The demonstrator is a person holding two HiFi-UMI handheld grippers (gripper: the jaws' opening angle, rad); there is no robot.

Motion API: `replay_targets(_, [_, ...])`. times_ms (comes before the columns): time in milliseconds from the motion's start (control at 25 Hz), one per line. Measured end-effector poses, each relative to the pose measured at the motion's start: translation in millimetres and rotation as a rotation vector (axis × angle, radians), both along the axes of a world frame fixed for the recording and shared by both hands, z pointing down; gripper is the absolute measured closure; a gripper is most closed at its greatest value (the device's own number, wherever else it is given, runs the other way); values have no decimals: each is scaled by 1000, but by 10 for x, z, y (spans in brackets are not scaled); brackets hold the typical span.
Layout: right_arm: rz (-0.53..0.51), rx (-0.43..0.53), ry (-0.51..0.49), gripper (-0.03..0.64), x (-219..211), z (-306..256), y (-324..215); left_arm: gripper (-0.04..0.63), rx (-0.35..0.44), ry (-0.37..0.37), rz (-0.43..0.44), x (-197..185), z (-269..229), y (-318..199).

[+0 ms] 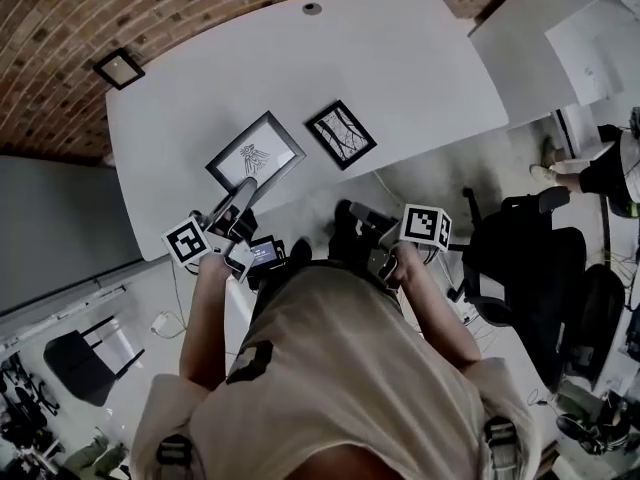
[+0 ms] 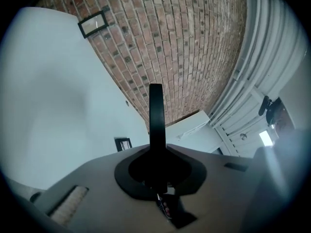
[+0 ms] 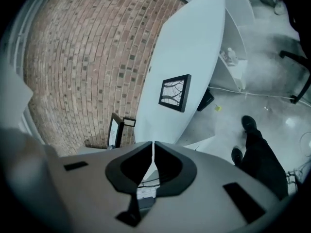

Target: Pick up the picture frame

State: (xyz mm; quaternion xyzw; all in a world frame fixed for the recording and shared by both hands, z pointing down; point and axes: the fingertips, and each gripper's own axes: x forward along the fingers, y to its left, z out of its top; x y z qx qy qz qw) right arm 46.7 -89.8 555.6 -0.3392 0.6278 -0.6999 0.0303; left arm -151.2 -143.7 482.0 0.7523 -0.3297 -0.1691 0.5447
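While the left gripper jaws pinch only a thin edge of the picture frame, tilted up near the tabletop edge, it could swing and slip free. The right gripper jaws are pressed together, empty.

It looks like an office: a large white table before a brick wall, a black office chair, another white desk.
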Motion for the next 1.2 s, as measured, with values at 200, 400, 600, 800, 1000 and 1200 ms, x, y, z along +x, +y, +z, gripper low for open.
replay_targets(200, [48,-83,-28,605,189,292,-312,579,-28,-26,-24,80,81,-192])
replay_targets(400, [74,-181,-14,358,216,604,-423,580,-54,-37,-68,18,79,-179])
replay_targets(600, [106,-196,43,330,376,919,-693,579,-64,-50,-88,112,129,-235])
replay_targets(800, [105,-220,132,305,420,1197,-885,580,-73,-61,-119,48,130,-200])
replay_targets(1000, [125,-226,173,295,346,1311,-1074,578,-89,-60,-146,-85,144,-144])
replay_targets(1200, [136,-222,212,295,298,1466,-1185,578,-97,-100,-156,-223,162,-61])
